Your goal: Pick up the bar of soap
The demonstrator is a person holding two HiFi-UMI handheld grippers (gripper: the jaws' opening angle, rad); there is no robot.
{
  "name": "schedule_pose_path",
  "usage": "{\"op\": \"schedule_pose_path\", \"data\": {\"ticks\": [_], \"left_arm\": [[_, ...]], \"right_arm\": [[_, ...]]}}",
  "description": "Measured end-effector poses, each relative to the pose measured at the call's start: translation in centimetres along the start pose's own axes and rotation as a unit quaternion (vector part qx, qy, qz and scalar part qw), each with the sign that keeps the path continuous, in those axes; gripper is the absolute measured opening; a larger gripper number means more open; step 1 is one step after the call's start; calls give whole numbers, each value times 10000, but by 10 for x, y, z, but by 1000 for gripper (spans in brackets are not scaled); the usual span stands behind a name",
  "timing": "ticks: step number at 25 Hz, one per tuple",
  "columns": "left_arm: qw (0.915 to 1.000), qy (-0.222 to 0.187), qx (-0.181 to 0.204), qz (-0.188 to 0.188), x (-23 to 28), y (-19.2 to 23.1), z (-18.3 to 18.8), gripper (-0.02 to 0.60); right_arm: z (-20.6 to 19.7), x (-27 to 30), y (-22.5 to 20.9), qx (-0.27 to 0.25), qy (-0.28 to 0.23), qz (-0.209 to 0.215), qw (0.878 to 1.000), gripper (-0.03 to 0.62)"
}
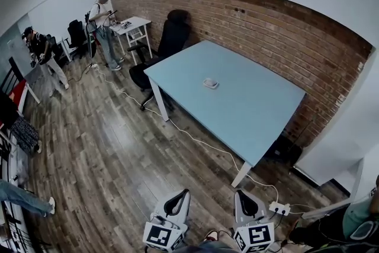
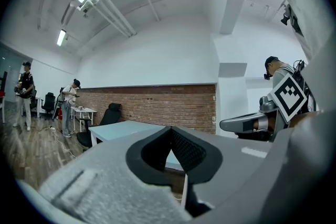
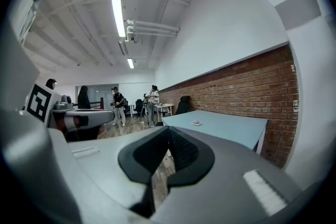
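Plainly, the bar of soap [image 1: 211, 83] lay near the middle of the pale blue table [image 1: 260, 121], well apart from both grippers and touched by neither. In the right gripper view the same small pale lump [image 3: 196, 123] showed far off on the tabletop.

The left gripper [image 1: 186, 192] was held low at the bottom of the head view, over the wooden floor [image 1: 106, 157] and short of the table's near corner. In its own view its dark pads met at the tips, clenched with nothing between them. The right gripper [image 1: 238, 192] was just beside it, and its jaws were likewise pressed together and empty.

The only print that could be made out was the black-and-white square pattern on each gripper's marker cube [image 1: 161, 234]; it held no letters.

A brick wall [image 1: 266, 26] ran behind the table. A black office chair [image 1: 173, 38] stood at the table's far end. A white cable [image 1: 195, 139] trailed over the floor under the table's near edge towards a white power strip [image 1: 278, 208]. Farther off, a person [image 1: 104, 21] stood at a small white desk [image 1: 134, 25], and another person [image 1: 42, 55] stood to the left.
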State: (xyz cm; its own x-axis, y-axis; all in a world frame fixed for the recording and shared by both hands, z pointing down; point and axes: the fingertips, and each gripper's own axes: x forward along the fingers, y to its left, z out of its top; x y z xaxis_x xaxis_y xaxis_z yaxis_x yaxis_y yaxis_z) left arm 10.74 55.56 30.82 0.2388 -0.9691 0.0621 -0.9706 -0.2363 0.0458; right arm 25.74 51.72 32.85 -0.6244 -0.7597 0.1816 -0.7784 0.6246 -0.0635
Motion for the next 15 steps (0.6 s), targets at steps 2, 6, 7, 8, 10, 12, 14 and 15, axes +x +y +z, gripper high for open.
{"op": "schedule_pose_path", "data": {"ticks": [2, 6, 7, 8, 10, 12, 14, 15], "left_arm": [[10000, -28, 26, 22, 5, -4, -2, 3], [10000, -21, 14, 37, 15, -11, 3, 3], [10000, -25, 23, 31, 17, -11, 4, 3], [10000, -37, 34, 31, 19, -11, 5, 3], [9999, -85, 42, 46, 23, -9, 7, 3], [9999, -136, 19, 38, 30, -6, 7, 3], [9999, -167, -8, -26, 41, -3, 6, 2], [9998, -164, -14, -63, 47, -1, 5, 2]], "right_arm": [[-3, 1, -6, -5, 4, 36, 10000, 4], [2, 2, -11, -33, -18, 84, 10000, 4], [3, 3, -12, -27, -27, 89, 10000, 4], [3, 6, -12, -21, -29, 100, 9999, 5], [3, 12, -12, -23, -15, 130, 9999, 4], [2, 18, -14, -46, 12, 123, 9999, 3], [1, 26, -18, -64, 28, 72, 9999, 5], [2, 30, -20, -71, 31, 44, 10000, 3]]}}
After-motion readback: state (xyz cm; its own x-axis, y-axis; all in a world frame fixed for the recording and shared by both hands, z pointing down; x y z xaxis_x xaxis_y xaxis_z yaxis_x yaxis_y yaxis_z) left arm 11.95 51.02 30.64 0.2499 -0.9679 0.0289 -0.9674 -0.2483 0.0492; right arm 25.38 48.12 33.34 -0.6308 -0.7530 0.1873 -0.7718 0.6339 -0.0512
